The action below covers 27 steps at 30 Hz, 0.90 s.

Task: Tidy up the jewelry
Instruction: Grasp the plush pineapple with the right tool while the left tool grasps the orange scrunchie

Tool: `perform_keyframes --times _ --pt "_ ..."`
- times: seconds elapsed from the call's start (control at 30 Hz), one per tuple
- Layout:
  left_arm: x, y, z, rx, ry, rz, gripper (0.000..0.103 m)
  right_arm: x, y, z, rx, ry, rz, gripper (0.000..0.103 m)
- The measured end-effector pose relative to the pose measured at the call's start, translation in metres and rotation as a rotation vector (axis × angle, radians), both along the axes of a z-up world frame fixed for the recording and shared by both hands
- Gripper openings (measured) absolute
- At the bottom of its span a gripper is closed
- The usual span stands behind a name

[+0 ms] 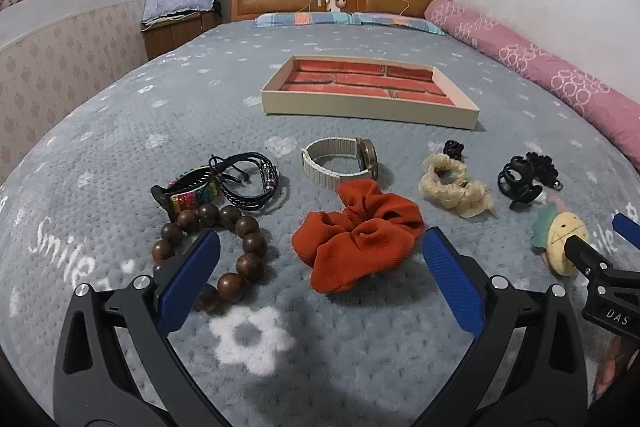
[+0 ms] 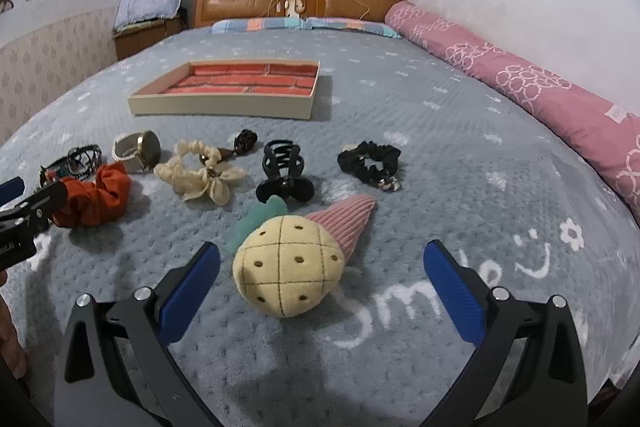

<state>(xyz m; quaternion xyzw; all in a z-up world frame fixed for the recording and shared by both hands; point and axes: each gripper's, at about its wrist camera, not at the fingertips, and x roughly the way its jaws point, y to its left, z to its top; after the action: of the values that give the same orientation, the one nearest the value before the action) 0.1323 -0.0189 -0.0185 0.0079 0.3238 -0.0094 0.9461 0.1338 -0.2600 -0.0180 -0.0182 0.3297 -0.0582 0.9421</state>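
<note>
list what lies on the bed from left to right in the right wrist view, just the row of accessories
orange scrunchie → watch → cream scrunchie → black claw clip → black scrunchie

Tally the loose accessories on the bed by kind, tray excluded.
Scrunchies: 3, orange fabric scrunchie, cream ruffled scrunchie, black scrunchie
Bracelets: 3, brown wooden bead bracelet, black braided cord bracelet, rainbow woven band
Watches: 1, beige-strap watch
Claw clips: 2, large black claw clip, small dark claw clip
Plush clips: 1, yellow pineapple plush clip
Total: 10
</note>
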Motion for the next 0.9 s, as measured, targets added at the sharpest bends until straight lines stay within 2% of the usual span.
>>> perform_keyframes --times 0.23,0.47,0.57,0.7,0.77,0.87,0.9 --pt "0.015 -0.005 -0.007 0.009 0.01 -0.012 0.098 0.015 0.004 -0.01 -0.023 0.049 0.006 0.099" --pt "0.033 -0.007 -0.017 -0.016 0.072 -0.021 0.098 0.018 0.003 -0.015 -0.018 0.067 0.007 0.098" --pt "0.036 -0.008 -0.02 -0.02 0.089 -0.03 0.098 0.021 0.001 -0.017 -0.006 0.077 0.008 0.086" --pt "0.041 -0.011 -0.024 -0.019 0.111 -0.037 0.097 0.022 0.001 -0.02 0.002 0.088 0.018 0.077" --pt "0.043 -0.009 -0.026 -0.031 0.12 -0.041 0.092 0.022 0.003 -0.02 0.0 0.085 0.026 0.073" --pt "0.047 -0.008 -0.029 -0.053 0.141 -0.058 0.081 0.022 0.005 -0.021 0.007 0.089 0.051 0.06" --pt "0.047 -0.008 -0.03 -0.061 0.146 -0.063 0.077 0.022 0.006 -0.021 0.011 0.089 0.056 0.06"
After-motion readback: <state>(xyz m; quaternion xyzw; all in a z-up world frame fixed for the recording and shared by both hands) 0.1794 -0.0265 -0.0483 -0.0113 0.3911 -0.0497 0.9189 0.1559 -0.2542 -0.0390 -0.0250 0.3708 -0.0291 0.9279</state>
